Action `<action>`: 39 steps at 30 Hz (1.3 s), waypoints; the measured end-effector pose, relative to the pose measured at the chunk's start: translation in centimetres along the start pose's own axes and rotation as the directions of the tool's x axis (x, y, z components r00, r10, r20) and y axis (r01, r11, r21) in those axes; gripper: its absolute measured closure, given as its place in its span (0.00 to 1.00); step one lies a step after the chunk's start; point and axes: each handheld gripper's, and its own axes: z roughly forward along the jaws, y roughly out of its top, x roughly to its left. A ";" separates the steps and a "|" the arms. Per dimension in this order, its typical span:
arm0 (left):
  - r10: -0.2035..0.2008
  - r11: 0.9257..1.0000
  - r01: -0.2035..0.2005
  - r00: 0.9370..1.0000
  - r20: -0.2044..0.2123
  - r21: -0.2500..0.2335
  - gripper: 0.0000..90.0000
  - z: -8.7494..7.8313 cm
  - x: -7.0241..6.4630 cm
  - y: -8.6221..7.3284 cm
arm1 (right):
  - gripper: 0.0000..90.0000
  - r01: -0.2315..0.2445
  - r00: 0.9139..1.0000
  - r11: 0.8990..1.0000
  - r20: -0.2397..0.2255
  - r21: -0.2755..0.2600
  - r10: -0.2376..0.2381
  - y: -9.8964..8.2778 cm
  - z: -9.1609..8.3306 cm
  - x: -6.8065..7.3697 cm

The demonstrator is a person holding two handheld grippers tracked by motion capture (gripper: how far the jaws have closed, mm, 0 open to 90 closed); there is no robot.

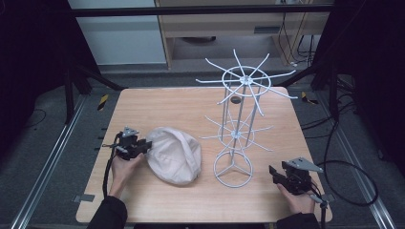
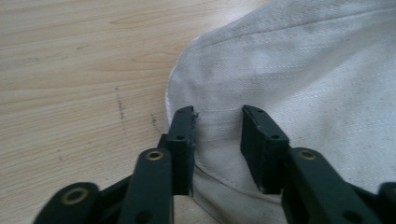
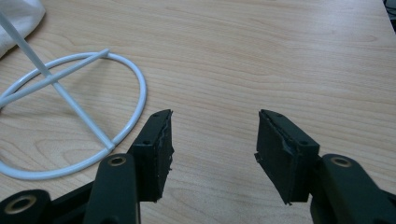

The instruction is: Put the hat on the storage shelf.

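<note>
A pale cream cloth cap (image 1: 174, 153) lies on the wooden table (image 1: 157, 107), left of centre. My left gripper (image 1: 144, 145) is at the cap's left edge; in the left gripper view its jaws stand open astride the cap's rim (image 2: 219, 154), one on each side of the fabric (image 2: 299, 70). A white wire rack (image 1: 237, 124) with spoke arms stands right of the cap on a ring base (image 3: 70, 140). My right gripper (image 1: 273, 172) rests near the table's front right corner, open, with bare wood between its jaws (image 3: 215, 126).
A dark round hole (image 1: 236, 100) sits in the tabletop behind the rack. Black frame posts and cables flank the table. Bare wood lies at the back left and along the front edge.
</note>
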 end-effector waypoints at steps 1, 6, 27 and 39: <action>-0.004 1.000 0.004 1.000 0.005 0.002 0.76 0.0 0.0 0.0 | 0.51 0.000 1.000 1.000 0.000 0.000 0.000 0.0 0.0 0.0; -0.017 1.000 0.016 1.000 0.021 0.020 0.97 0.2 -0.3 0.0 | 0.51 -0.001 1.000 1.000 0.000 0.001 0.001 0.0 0.0 0.0; -0.002 1.000 0.003 1.000 0.029 -0.020 1.00 -4.6 -1.3 -1.5 | 0.51 -0.004 1.000 1.000 0.004 -0.006 0.004 0.0 -0.2 0.0; 0.117 0.993 -0.118 0.992 0.044 0.014 0.59 -3.5 -4.8 -1.3 | 0.50 -0.009 1.000 1.000 0.001 -0.006 0.009 0.0 -0.4 -0.2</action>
